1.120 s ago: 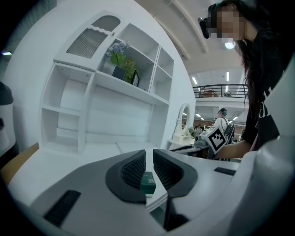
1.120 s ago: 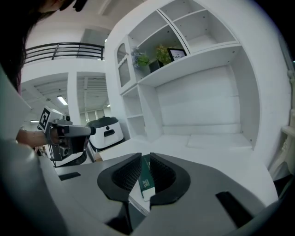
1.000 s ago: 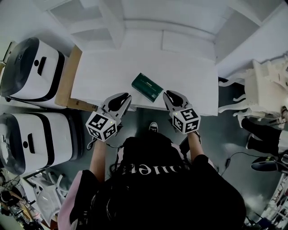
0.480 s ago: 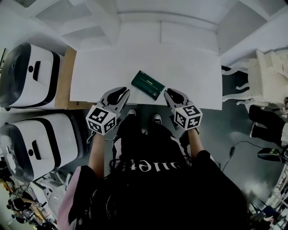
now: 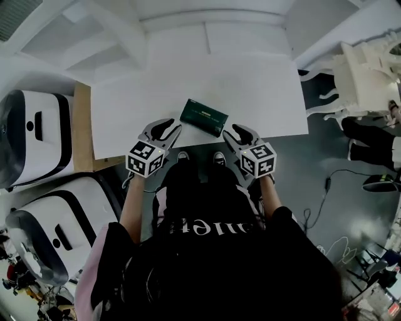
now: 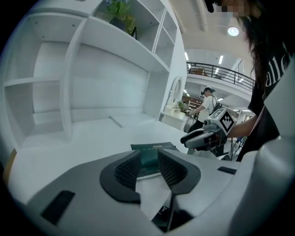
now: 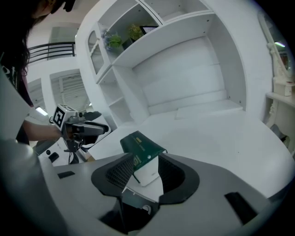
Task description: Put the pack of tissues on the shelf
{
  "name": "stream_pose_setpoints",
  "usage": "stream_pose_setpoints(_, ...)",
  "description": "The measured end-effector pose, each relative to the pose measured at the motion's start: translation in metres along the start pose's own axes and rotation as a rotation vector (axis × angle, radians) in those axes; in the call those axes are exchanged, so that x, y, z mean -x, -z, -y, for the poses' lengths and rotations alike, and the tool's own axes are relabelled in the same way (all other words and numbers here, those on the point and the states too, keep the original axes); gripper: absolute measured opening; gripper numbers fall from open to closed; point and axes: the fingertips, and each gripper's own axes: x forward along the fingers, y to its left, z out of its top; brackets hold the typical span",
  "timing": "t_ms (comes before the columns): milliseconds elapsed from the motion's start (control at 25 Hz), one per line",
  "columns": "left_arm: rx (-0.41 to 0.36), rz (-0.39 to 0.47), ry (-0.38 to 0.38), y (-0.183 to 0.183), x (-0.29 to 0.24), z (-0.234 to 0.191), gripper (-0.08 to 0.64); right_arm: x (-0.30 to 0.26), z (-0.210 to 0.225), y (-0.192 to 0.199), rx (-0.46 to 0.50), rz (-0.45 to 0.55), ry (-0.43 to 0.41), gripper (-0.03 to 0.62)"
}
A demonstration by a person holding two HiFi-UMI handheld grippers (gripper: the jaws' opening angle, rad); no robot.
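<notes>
A dark green pack of tissues [image 5: 203,117] lies flat near the front edge of the white table [image 5: 263,88]. My left gripper [image 5: 165,128] hovers at that edge, just left of the pack, and my right gripper [image 5: 236,131] just right of it. Both sets of jaws have just been opening and stand open, gripping nothing. In the left gripper view the pack [image 6: 152,154] shows through the gap of the left gripper [image 6: 148,160], lying on the table beyond it. In the right gripper view the pack [image 7: 140,146] lies just ahead of the right gripper [image 7: 146,169].
A white shelf unit [image 5: 119,47] with open compartments rises at the table's back; a plant [image 6: 119,8] stands on an upper shelf. Two white and black machines [image 5: 31,135] sit left of the table, and a white chair [image 5: 363,72] to the right. A person [image 6: 207,105] stands far behind.
Both grippers have sunk toward the table's front edge and now flank the pack more closely. Their jaws, shut before, now stand apart. The pack has not moved.
</notes>
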Motion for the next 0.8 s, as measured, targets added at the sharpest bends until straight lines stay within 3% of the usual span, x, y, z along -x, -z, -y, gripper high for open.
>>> stream_pose_setpoints(280, -0.094, -0.168, 0.091, 0.037, -0.037, -0.024, 0.171, -0.012, 0.001, 0.030, 0.000, -0.082, 0.041, 0.196)
stream_pose_setpoints(480, -0.184, -0.275, 0.180, 0.061, -0.062, -0.028, 0.216, -0.017, 0.002, 0.032, -0.062, -0.074, 0.046, 0.212)
stream_pose_setpoints(800, -0.230, -0.301, 0.280, 0.066, -0.072, -0.025, 0.239, -0.020, -0.014, 0.031, -0.051, -0.072, 0.017, 0.221)
